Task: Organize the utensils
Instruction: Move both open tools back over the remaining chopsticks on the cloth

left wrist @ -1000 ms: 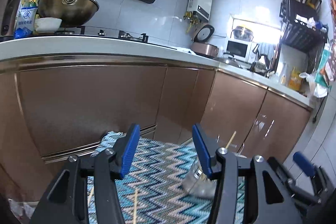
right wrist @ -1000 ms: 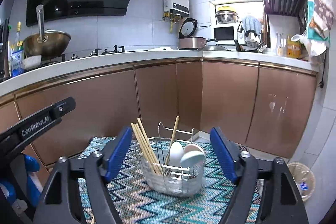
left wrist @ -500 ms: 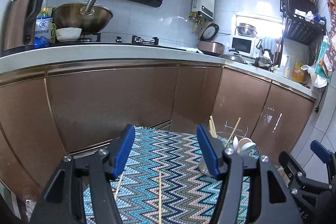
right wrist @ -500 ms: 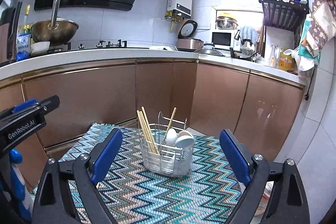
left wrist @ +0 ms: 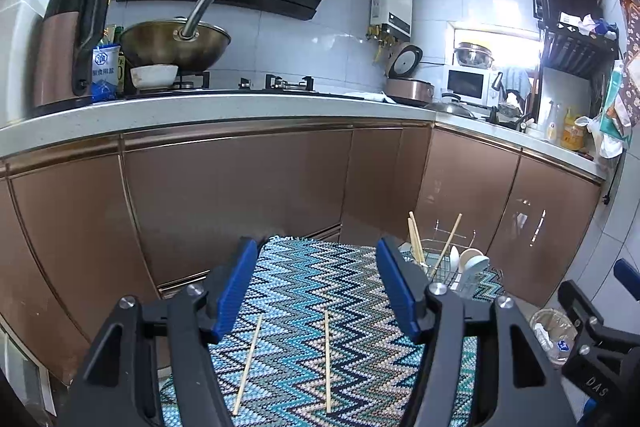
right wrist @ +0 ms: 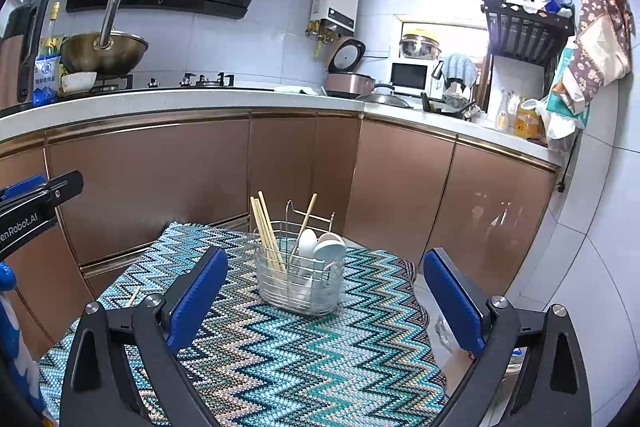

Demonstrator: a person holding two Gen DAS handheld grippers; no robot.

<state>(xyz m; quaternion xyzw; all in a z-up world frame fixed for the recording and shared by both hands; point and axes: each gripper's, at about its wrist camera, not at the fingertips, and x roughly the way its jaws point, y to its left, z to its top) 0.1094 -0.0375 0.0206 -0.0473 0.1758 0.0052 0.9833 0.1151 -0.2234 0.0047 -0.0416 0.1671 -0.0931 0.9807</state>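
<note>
Two loose wooden chopsticks (left wrist: 248,363) (left wrist: 327,363) lie side by side on the zigzag mat (left wrist: 312,287), just in front of my left gripper (left wrist: 316,251), which is open and holds nothing. A wire utensil basket (right wrist: 300,283) stands on the far part of the mat with several chopsticks (right wrist: 266,231) and white spoons (right wrist: 324,247) upright in it. My right gripper (right wrist: 326,259) faces the basket from a short way back. Its jaws are opening, with nothing between them. The basket (left wrist: 448,267) also shows behind the left gripper's right finger.
Brown cabinets (right wrist: 160,179) under a white counter (right wrist: 180,103) close off the far side. A wok (left wrist: 176,43), a kettle (left wrist: 68,39) and a rice cooker (right wrist: 348,75) stand on the counter. A small bin (left wrist: 554,331) sits on the floor right of the mat.
Both grippers have drawn back from the basket and their jaws have spread wider. The two loose chopsticks on the mat have come fully into the left wrist view.
</note>
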